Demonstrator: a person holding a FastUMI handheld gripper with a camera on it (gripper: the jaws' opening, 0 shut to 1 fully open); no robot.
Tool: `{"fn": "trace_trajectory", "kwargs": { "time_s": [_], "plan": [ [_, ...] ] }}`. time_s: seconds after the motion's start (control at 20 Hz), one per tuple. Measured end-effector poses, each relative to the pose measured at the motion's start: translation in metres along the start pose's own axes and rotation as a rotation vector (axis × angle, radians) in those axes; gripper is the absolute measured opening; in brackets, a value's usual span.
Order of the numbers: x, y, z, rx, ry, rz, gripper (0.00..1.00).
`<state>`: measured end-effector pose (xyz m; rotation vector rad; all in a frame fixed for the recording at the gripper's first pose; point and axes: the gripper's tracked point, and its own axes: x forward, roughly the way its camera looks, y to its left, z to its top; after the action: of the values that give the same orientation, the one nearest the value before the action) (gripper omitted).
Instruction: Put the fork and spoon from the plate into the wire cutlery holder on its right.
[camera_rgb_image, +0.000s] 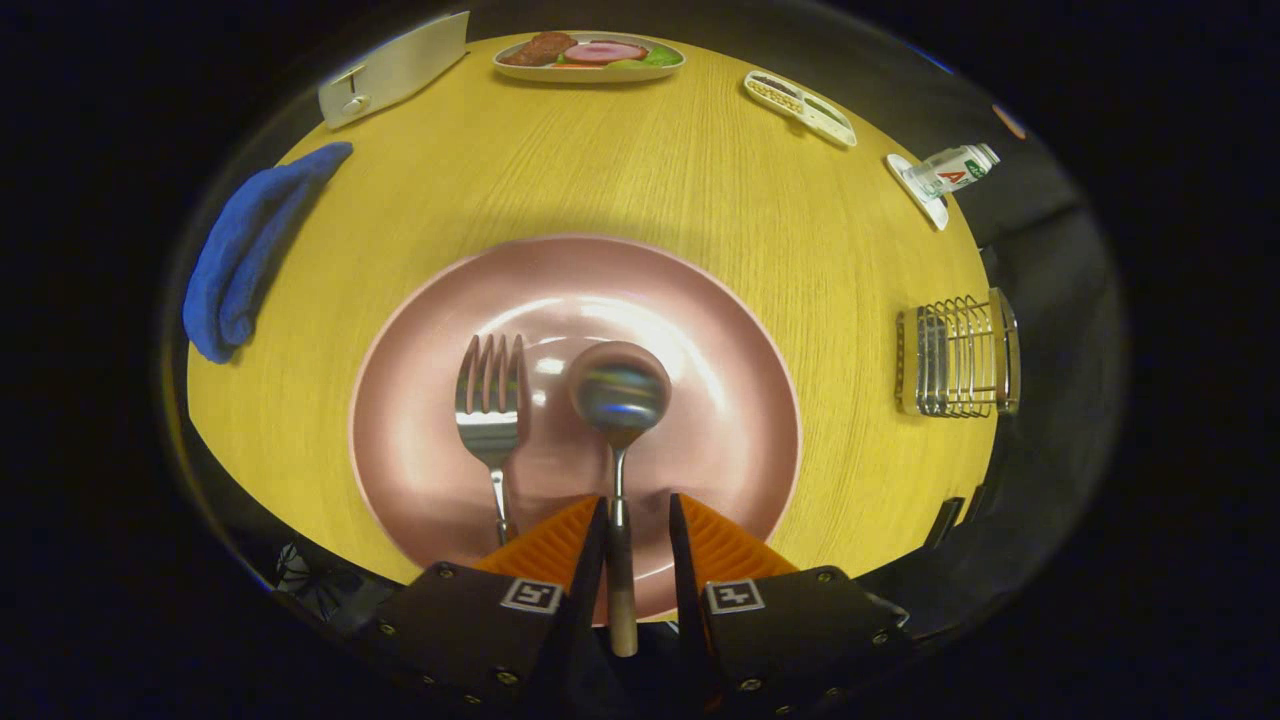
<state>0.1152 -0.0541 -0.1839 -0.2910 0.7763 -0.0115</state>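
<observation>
- The one piece of writing to be made out is on the small white bottle (952, 170) lying on its side on a white dish (921, 194) at the far right of the table; the lettering is too small to make out.
- The table (640, 170) is yellow wood-grain laminate, matte, with fine straight lines.
- A round pink plate (420, 400), glossy with a broad rim, sits just ahead of the gripper (637, 515).
- The fork (492, 410) is polished metal and lies on the plate's left half, tines away from the fingers, its handle running back beside the left finger.
- The spoon (621, 395) is polished metal too, with a rounded bowl mirroring blurred light; its slim handle runs straight back between the two fingers.
- The jaws stand a narrow gap apart with the spoon handle in that gap, close to the left finger's ridged pad; whether both pads press on it cannot be told.
- The wire cutlery holder (958, 357), a chrome cage of thin parallel rods, stands on the table well to the right of the plate, apart from it.
- A crumpled blue cloth (240, 260) lies at the table's left edge.
- Far across sit a tray of toy food (590, 55), a flat white divided tray (800, 108) and a white rectangular case (395, 68).
</observation>
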Motion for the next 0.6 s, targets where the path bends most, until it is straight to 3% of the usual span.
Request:
{"fn": "trace_trajectory", "kwargs": {
  "time_s": [0.05,0.1,0.15,0.35,0.6],
  "plan": [
    [0.0,0.001,0.0,0.0,0.0,0.005,0.33],
    [-0.001,0.003,0.0,-0.016,0.004,0.006,0.17],
    [0.003,0.002,-0.003,-0.028,0.025,0.005,0.11],
    [-0.005,0.004,-0.003,-0.024,0.031,0.02,0.03],
    [-0.023,-0.024,0.005,0.068,0.008,-0.064,0.01]
  ]
}}
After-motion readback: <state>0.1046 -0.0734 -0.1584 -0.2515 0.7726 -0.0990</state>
